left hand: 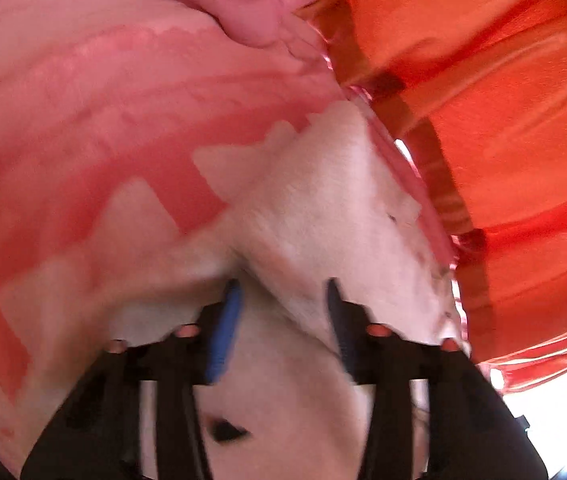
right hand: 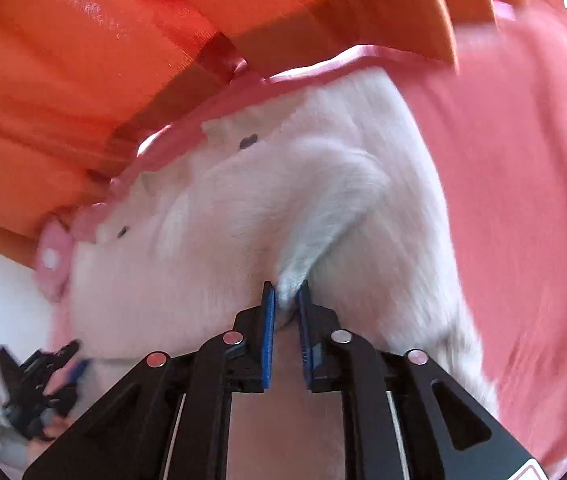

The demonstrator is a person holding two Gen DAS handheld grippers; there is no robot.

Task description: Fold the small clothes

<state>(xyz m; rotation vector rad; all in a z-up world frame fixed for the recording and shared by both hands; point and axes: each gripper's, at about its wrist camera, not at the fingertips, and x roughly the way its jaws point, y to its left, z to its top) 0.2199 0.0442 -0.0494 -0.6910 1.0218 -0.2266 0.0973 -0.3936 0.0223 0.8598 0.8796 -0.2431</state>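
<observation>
Left wrist view: the camera sits directly behind the left claw (left hand: 283, 292) and faces forward along its two fingers, which enter from the near edge of the frame. It is very close to a white and pink garment (left hand: 315, 216), which fills most of the field. An orange cloth (left hand: 503, 100) occupies the far right.

Right wrist view: the camera sits directly behind the right claw (right hand: 286, 296), facing forward along its fingers, equally close to the garment (right hand: 219, 220). The orange cloth (right hand: 83, 60) spans the far left.

Shared region: both views cover the garment and the orange cloth. The right wrist view also contains the left claw (right hand: 71, 364) at near left.
</observation>
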